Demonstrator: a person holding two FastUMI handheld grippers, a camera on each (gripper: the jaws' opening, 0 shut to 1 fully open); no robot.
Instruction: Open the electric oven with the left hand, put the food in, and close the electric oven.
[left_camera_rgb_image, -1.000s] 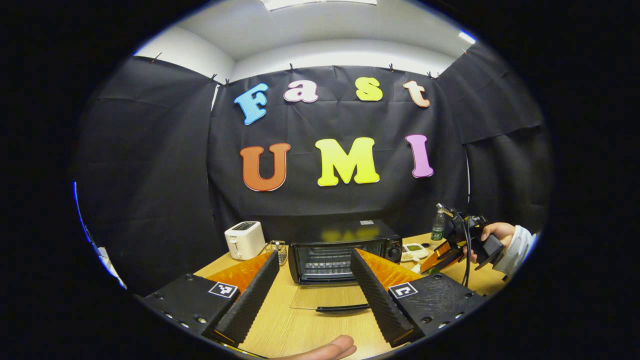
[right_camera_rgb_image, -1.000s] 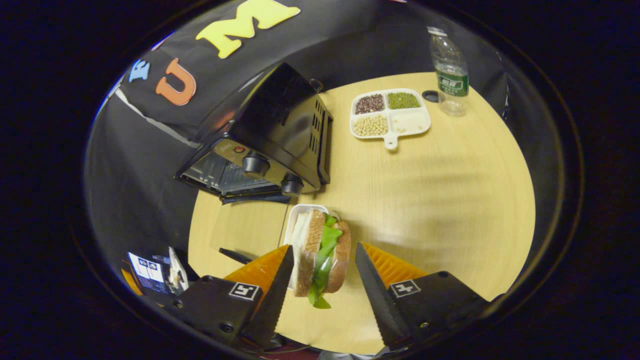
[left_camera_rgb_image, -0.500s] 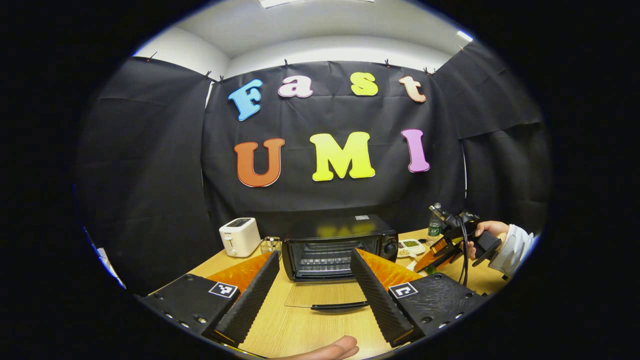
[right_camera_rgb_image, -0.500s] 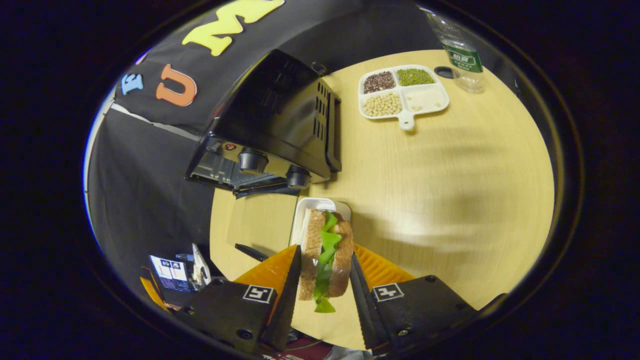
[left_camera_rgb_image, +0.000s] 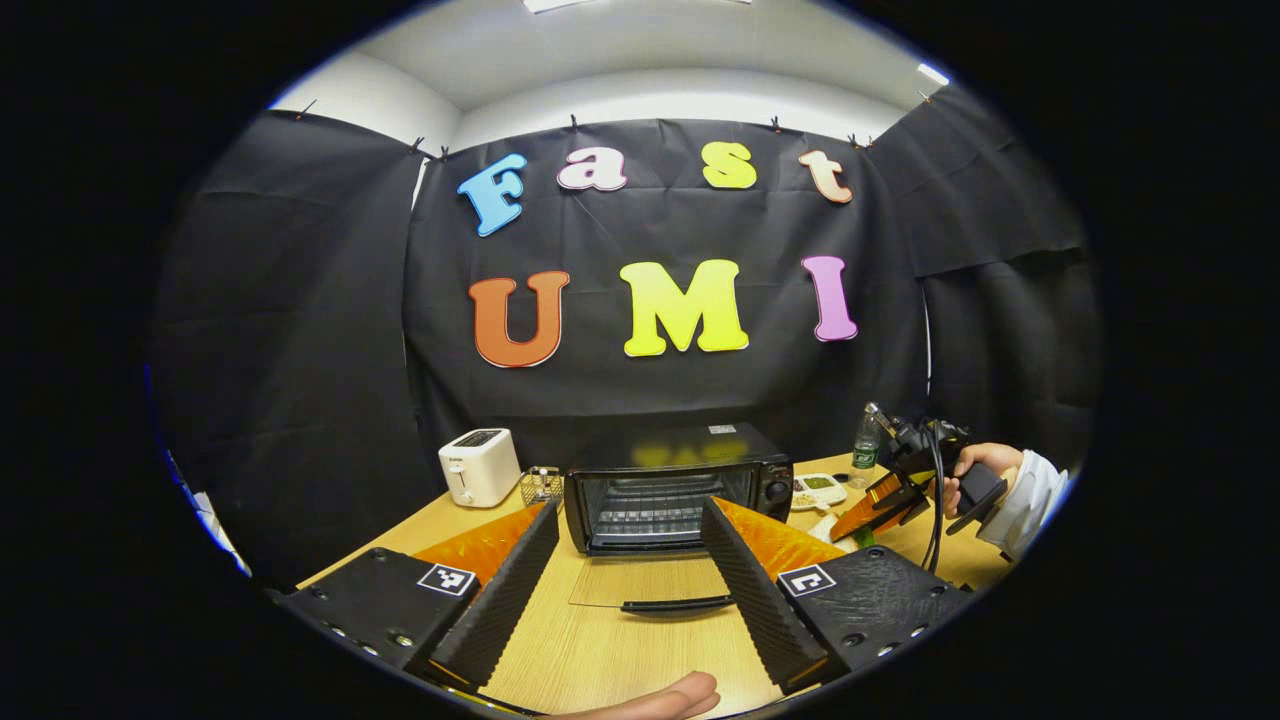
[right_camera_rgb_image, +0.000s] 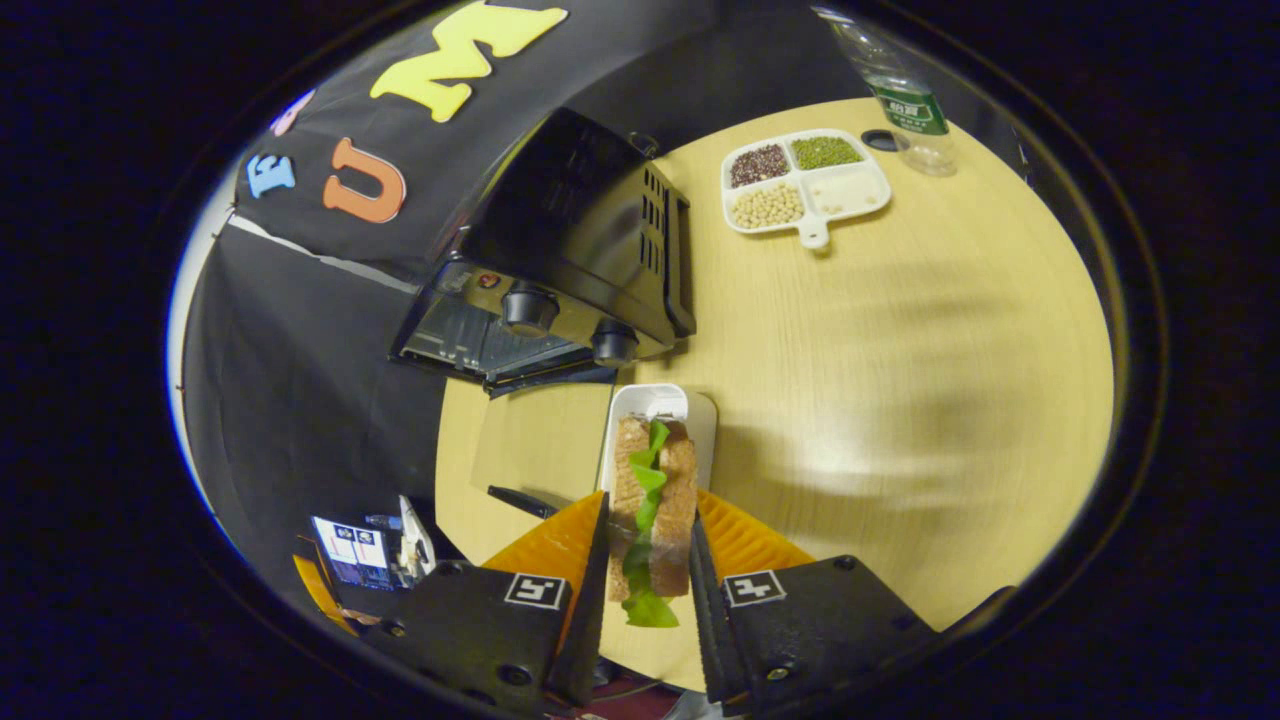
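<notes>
Brown bread and lettuce: the sandwich (right_camera_rgb_image: 650, 505) now sits squeezed between the right gripper (right_camera_rgb_image: 646, 575) jaws, which have narrowed onto it, apparently gripping. Beyond the left gripper (left_camera_rgb_image: 625, 570), jaws spread and empty, the electric oven (left_camera_rgb_image: 678, 487) stands open, ready for loading

Sandwich (right_camera_rgb_image: 652, 500) lower sides hidden between the fingers; bottle (right_camera_rgb_image: 893, 88) top cut off.

Right jaws closed on the sandwich

A second ago the right gripper (right_camera_rgb_image: 648, 560) stood spread either side of the sandwich (right_camera_rgb_image: 652, 505); now both fingers press its bread, above the white tray (right_camera_rgb_image: 655, 402) before the oven (right_camera_rgb_image: 570, 260).
</notes>
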